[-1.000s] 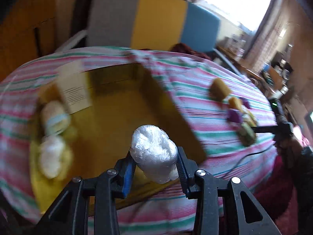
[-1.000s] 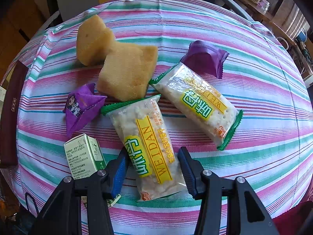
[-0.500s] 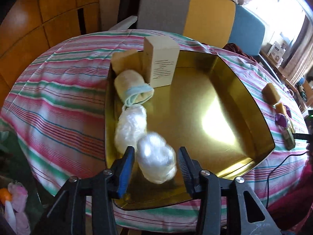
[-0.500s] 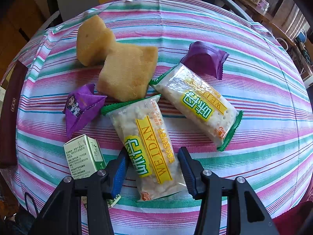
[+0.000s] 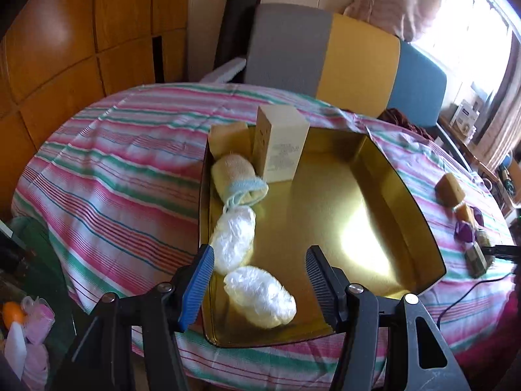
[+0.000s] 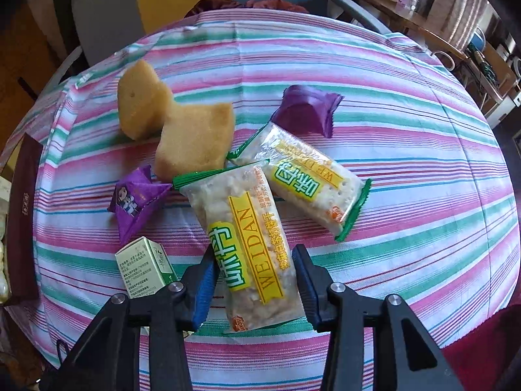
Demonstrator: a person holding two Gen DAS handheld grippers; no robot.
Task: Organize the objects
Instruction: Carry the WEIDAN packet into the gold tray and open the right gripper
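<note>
Left gripper (image 5: pixel 259 280): jaws apart and opening, pads clear of everything. A white plastic-wrapped bundle (image 5: pixel 259 296) lies between and just beyond the fingertips, on the floor of the gold tray (image 5: pixel 420 215), loose from both pads.

Tray contents, ahead of the left gripper along its left wall: a second white bundle (image 5: pixel 232 239) touching the first; then a rolled yellow cloth with a blue edge (image 5: pixel 237 181); then an upright cream box (image 5: pixel 281 143) and a tan block (image 5: pixel 224 135) in the far corner. The tray rests on the striped tablecloth (image 5: pixel 114 169).

Right gripper (image 6: pixel 254 280): jaws closing, the pads pressing the sides of a WEIDAN cracker packet (image 6: pixel 246 241) at its near end. The packet lies flat on the cloth.

Around the right gripper: a small green box (image 6: pixel 143 268) just left of the left finger; a purple sachet (image 6: pixel 136 202) further ahead on the left; a second cracker packet (image 6: pixel 306 185) ahead right, overlapping the first at its far end; two tan sponges (image 6: pixel 182 130) beyond; another purple sachet (image 6: pixel 307 109) far right.
</note>
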